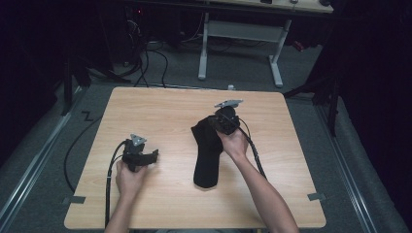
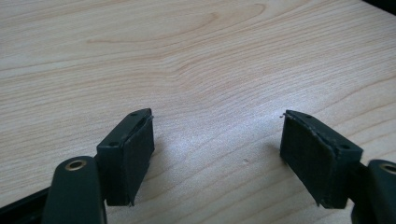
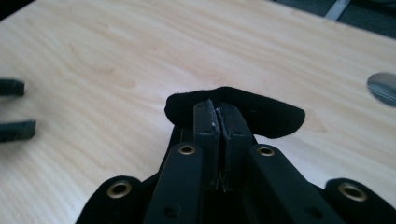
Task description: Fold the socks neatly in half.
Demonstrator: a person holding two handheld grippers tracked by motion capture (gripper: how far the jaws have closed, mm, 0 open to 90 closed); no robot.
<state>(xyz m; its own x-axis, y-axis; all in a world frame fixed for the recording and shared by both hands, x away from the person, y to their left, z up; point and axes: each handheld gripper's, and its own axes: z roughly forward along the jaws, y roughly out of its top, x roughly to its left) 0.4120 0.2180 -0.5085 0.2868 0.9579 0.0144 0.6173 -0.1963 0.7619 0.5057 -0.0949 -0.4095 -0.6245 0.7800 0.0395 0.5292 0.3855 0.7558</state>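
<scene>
A long black sock point(image 1: 206, 162) lies on the wooden table point(image 1: 160, 111), right of its middle, with its far end bent up. My right gripper point(image 1: 210, 127) is at that far end, jaws pressed together on a fold of the fabric. In the right gripper view the shut right gripper point(image 3: 219, 106) has the black sock point(image 3: 273, 116) bulging past its tips. My left gripper point(image 1: 154, 156) rests low on the table's near left, apart from the sock. Its own view shows the left gripper point(image 2: 217, 117) open, with bare wood between the pads point(image 2: 135, 154).
Grey tape marks point(image 1: 74, 199) sit at the table's near corners. Cables point(image 1: 109, 179) trail from both grippers off the near edge. Beyond the far edge are a grey floor, loose cables and a white desk frame point(image 1: 240, 34). Bare wood lies between the two grippers.
</scene>
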